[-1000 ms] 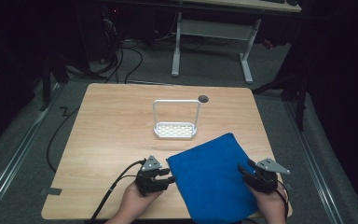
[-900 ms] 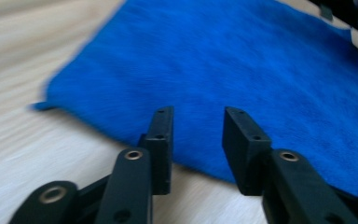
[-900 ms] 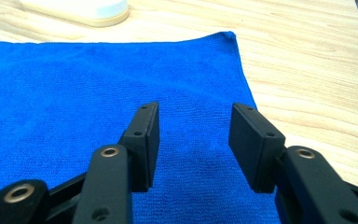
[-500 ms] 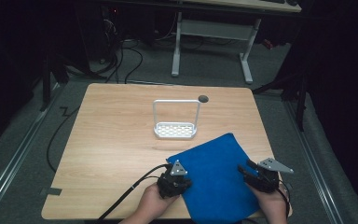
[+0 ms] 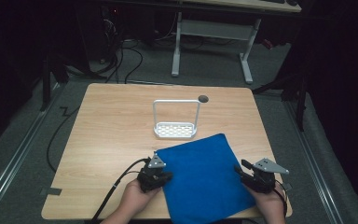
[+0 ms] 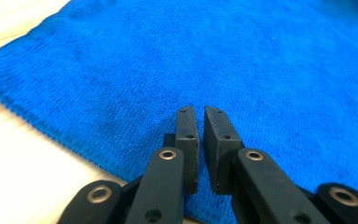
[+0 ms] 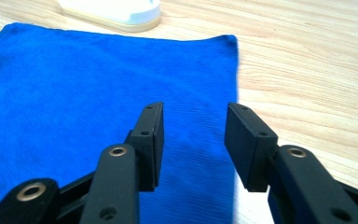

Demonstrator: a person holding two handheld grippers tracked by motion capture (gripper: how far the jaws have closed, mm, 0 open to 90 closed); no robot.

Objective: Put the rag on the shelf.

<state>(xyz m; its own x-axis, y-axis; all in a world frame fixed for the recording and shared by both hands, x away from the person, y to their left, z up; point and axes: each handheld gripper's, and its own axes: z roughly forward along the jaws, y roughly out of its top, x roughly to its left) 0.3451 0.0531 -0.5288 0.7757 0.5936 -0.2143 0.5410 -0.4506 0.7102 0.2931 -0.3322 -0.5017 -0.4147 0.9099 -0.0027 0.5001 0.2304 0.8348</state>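
A blue cloth (image 5: 200, 177) lies flat on the near right part of the wooden table (image 5: 116, 126). My left gripper (image 5: 164, 176) is at the cloth's left edge. In the left gripper view its jaws (image 6: 199, 112) stand almost together over the cloth (image 6: 261, 60), with nothing between them. At the cloth's right edge is my right gripper (image 5: 240, 170). In the right gripper view it (image 7: 195, 111) is open, low over the cloth's (image 7: 74, 84) right border, with one jaw over cloth and the other over bare wood.
A white wire rack (image 5: 176, 127) with a perforated base stands just beyond the cloth, mid-table; its base (image 7: 116, 9) shows at the top of the right gripper view. A small round hole (image 5: 203, 99) sits near the far edge. A black cable (image 5: 116, 184) trails from my left gripper.
My left gripper slid right onto the cloth, then came back left to its edge. The cloth's left corner now lies a little farther left. The right gripper stayed put.
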